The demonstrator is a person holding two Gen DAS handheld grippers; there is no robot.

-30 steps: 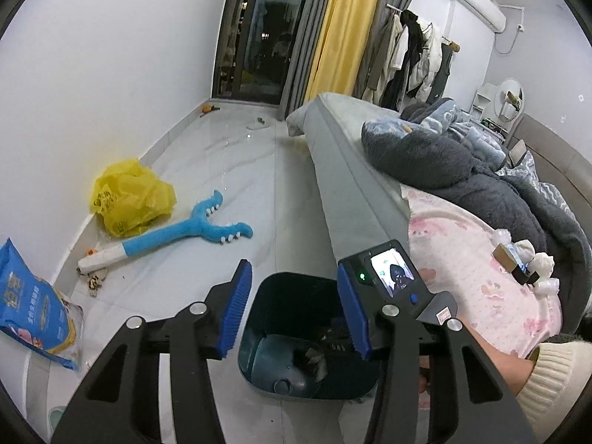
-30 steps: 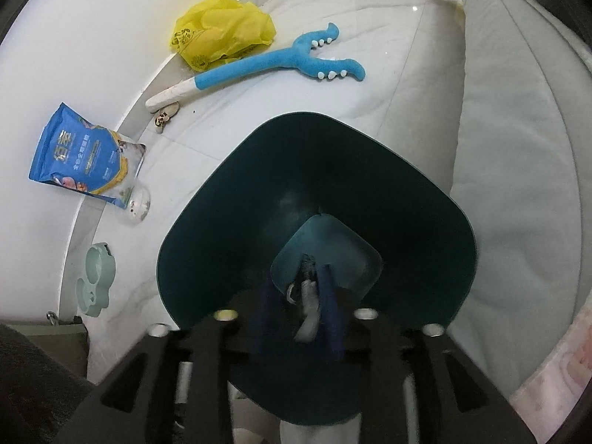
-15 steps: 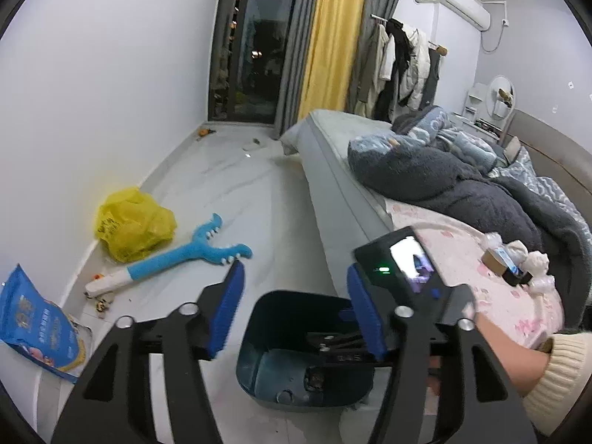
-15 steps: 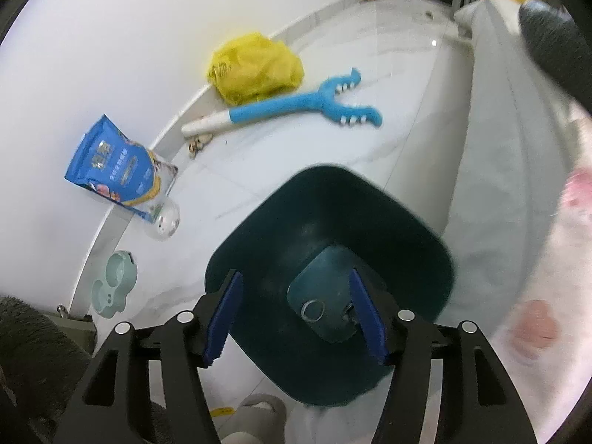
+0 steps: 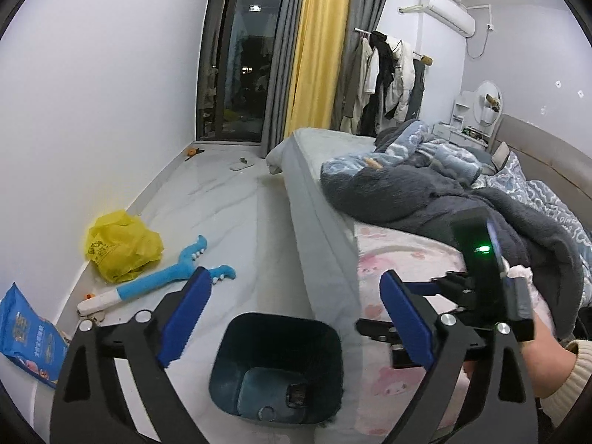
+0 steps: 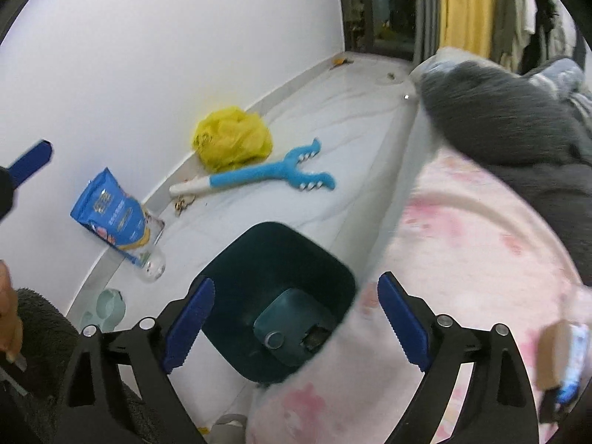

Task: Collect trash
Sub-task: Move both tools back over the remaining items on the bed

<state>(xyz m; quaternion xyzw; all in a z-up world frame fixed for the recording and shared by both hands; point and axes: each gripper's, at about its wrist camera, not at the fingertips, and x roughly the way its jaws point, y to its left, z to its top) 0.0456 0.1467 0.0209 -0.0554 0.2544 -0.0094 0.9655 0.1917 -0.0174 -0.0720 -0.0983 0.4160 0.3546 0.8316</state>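
Note:
A dark teal trash bin (image 5: 277, 366) stands on the floor beside the bed; it also shows in the right wrist view (image 6: 281, 296). A dark scrap (image 6: 314, 338) and a round cap (image 6: 274, 339) lie at its bottom. My left gripper (image 5: 296, 318) is open and empty, high above the bin. My right gripper (image 6: 296, 325) is open and empty, above the bin's edge next to the bed. A small brown and blue box (image 6: 566, 362) lies on the pink sheet at the right.
A bed (image 5: 388, 259) with a pink sheet and grey blankets (image 5: 444, 199) fills the right. On the floor by the wall lie a yellow bag (image 5: 122, 248), a blue plush toy (image 5: 166, 281), a blue pouch (image 5: 26, 336) and a clear bottle (image 6: 153, 262).
My right gripper opened, dropped the scrap into the bin, then rose and swung right toward the bed. My left gripper rose too.

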